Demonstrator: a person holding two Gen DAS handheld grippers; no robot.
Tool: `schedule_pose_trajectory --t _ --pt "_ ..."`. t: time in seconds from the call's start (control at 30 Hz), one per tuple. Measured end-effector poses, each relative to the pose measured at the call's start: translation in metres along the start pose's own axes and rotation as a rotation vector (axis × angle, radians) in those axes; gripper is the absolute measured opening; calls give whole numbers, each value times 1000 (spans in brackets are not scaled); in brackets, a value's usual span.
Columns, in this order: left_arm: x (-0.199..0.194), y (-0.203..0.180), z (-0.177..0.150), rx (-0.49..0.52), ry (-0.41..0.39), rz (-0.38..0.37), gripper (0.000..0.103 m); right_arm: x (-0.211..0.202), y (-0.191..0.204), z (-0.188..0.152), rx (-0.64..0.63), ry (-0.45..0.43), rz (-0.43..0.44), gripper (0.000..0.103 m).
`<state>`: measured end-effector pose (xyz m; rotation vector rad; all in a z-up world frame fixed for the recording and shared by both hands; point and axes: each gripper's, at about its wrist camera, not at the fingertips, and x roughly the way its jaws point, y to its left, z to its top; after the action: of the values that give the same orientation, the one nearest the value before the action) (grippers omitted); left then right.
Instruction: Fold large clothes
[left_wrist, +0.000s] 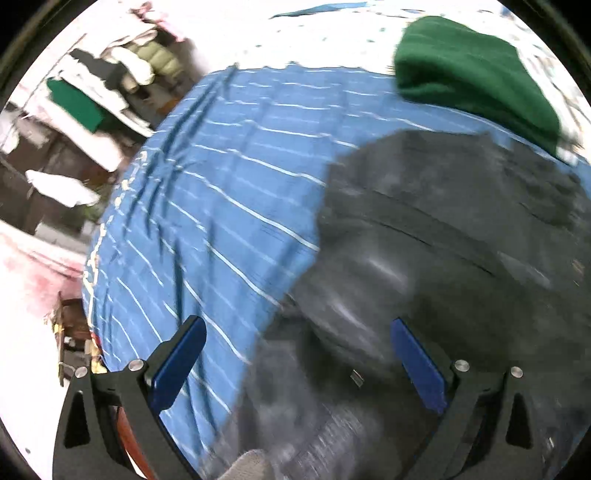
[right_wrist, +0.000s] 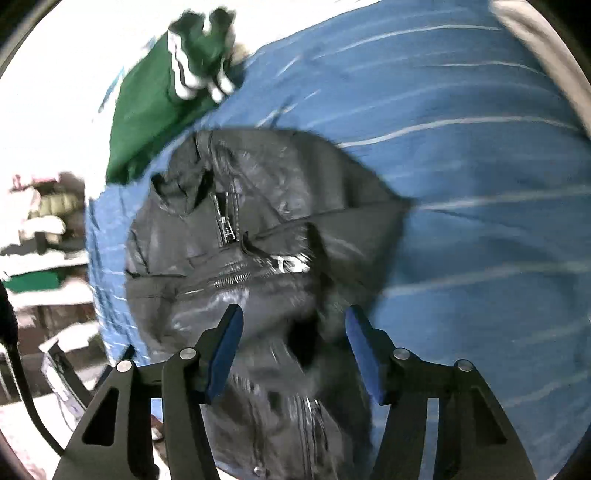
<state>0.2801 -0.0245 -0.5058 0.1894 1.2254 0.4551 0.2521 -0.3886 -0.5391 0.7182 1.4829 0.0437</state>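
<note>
A black puffer jacket (right_wrist: 258, 221) lies bunched up on a bed with a blue striped sheet (left_wrist: 221, 184). It has a shiny zipper (right_wrist: 227, 225) near its collar. A folded green garment (left_wrist: 472, 81) sits past it, at the far side of the bed.

The left tongs (left_wrist: 299, 365) are spread wide and hold nothing. In the left wrist view the jacket fills the space from about 12 o'clock round to 3 o'clock. One finger is over bare sheet at 9 o'clock and the other is over black cloth. I cannot tell if it touches the cloth, because the picture is blurry.

The right tongs (right_wrist: 293, 350) are spread too, though not as wide, and they also hold nothing. In the right wrist view the jacket is straight ahead at 12 o'clock and runs down between the fingers toward 6 o'clock. So the jacket's long side seems to point along the right tongs, from close by up toward the collar at about 11 o'clock. Bare sheet lies at 3 o'clock.

I think the right tongs are nearer to the middle of the jacket, and the left tongs are at its edge. Folding does not look started yet. Next, each side probably needs to pinch an edge of the jacket. The slick cloth could slip.
</note>
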Motion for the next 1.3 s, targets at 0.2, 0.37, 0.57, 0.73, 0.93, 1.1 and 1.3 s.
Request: schedule_pose_trajectory --t 0.2,0.37,0.57,0.73,0.93,1.1,1.3 --pt "54 -1 10 -3 57 -1 102 9 26 -2 -28 -88 -168 1" --pt "73 -7 -2 23 32 -82 103 -15 29 -25 -45 -129 -192 1" --pt "84 13 -5 -103 53 -249 103 25 -4 -20 48 44 -221 7" --pt "91 24 -2 -140 112 -356 103 -8 18 -18 -26 -69 -217 94" --pt "56 16 -1 -80 57 -192 103 3 32 -15 -85 -39 -256 94" --pt "24 8 -13 -30 3 -36 103 51 31 -20 -197 60 -487 90" --pt "-22 -13 -46 61 -50 179 103 65 10 -12 -199 141 -427 89"
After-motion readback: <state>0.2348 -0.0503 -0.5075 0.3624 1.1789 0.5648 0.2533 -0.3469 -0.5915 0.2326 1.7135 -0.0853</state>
